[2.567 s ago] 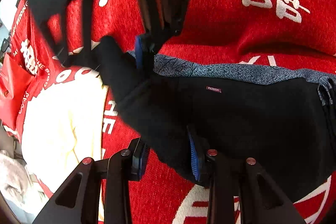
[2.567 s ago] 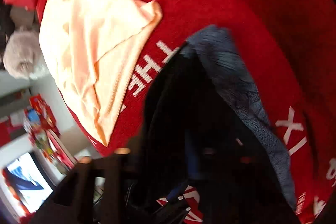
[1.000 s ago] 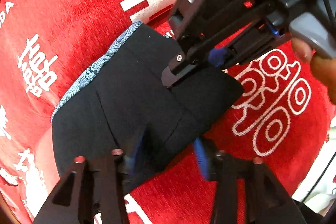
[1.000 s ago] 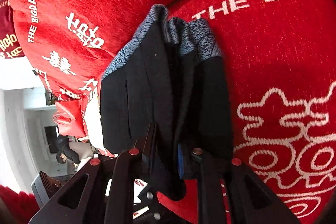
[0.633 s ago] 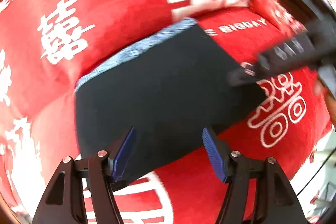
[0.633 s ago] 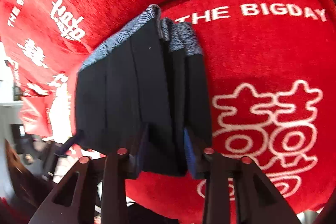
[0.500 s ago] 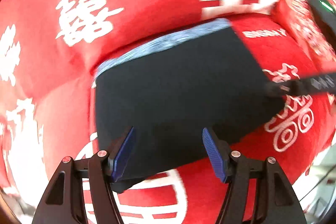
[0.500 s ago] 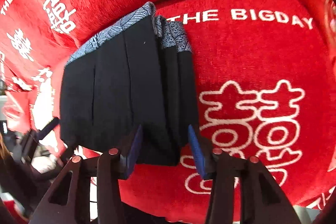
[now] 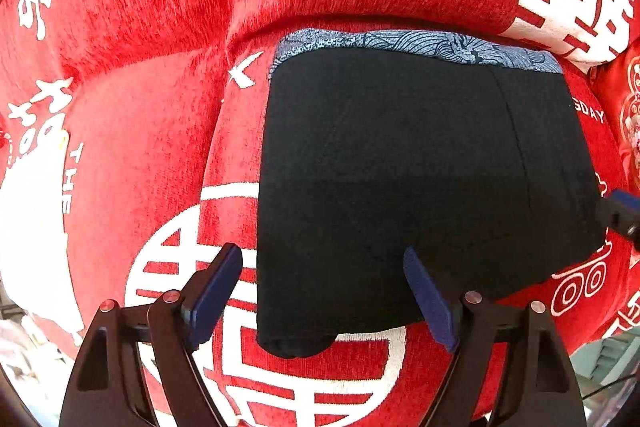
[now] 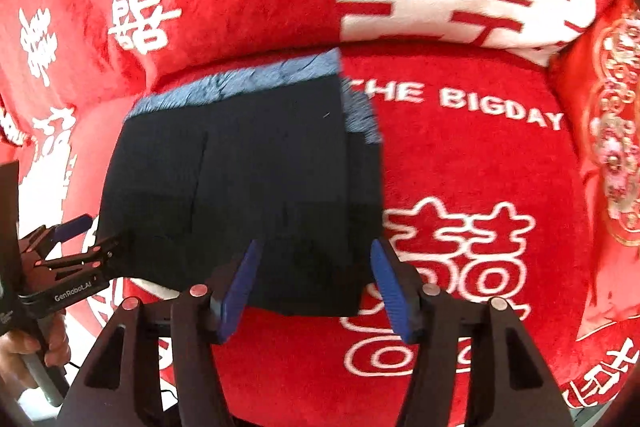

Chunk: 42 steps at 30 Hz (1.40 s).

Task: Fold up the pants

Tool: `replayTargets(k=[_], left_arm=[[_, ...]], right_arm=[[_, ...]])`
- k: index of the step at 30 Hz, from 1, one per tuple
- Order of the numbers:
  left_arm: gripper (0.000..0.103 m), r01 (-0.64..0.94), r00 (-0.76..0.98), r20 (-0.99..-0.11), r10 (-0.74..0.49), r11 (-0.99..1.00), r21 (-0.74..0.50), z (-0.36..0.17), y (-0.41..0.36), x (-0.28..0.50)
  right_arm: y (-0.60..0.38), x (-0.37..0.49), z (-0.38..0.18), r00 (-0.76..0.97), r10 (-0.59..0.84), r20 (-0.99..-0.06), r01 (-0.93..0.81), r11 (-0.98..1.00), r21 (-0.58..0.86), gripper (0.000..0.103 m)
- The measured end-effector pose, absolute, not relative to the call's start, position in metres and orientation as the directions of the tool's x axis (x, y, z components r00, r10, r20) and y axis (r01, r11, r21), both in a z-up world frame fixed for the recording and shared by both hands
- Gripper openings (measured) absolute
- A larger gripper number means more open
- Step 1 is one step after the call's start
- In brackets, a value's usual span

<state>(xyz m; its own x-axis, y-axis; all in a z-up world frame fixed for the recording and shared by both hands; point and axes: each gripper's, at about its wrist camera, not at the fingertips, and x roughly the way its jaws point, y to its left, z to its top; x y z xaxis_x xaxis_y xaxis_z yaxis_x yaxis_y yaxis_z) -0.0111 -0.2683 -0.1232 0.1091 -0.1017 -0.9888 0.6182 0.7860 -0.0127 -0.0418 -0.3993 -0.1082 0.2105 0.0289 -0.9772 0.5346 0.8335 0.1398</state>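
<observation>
Red plush blanket with white Chinese characters, a large white circular emblem and the words "THE BIGDAY", spread over a cushioned seat and its backrest, brightly and evenly lit. Red satin cushion with gold and pink floral embroidery at the right edge. Pale, blurred surroundings at the lower corners, not identifiable.

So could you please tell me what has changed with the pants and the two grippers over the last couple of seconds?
Both grippers let go. The left gripper and right gripper had pinched the black pants; now their jaws are opening and hang clear above the cloth. The pants, bunched before, lie flat in a folded rectangle. They remain on the red blanket, patterned waistband at the far edge.
</observation>
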Motion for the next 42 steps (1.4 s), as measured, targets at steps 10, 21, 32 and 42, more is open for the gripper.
replayTargets(k=[10, 21, 32, 42], left_arm=[[0.084, 0.598, 0.046, -0.991, -0.128, 0.798, -0.075, -0.129, -0.263, 0.004], [0.084, 0.599, 0.044, -0.991, -0.123, 0.797, -0.072, -0.123, -0.260, 0.013], [0.084, 0.538, 0.114, -0.986, -0.123, 0.842, -0.043, -0.118, -0.259, 0.061], [0.094, 0.531, 0.119, -0.989, -0.086, 0.847, -0.010, -0.150, -0.261, 0.058]], right_arm=[[-0.402, -0.043, -0.138, 0.169, 0.085, -0.982, 0.557, 0.814, 0.167, 0.074], [-0.409, -0.041, -0.151, 0.163, 0.112, -0.980, 0.577, 0.795, 0.187, 0.088], [-0.423, -0.063, -0.158, 0.187, 0.168, -0.968, 0.627, 0.738, 0.249, 0.097], [-0.443, -0.094, -0.157, 0.216, 0.227, -0.950, 0.659, 0.683, 0.313, 0.097]])
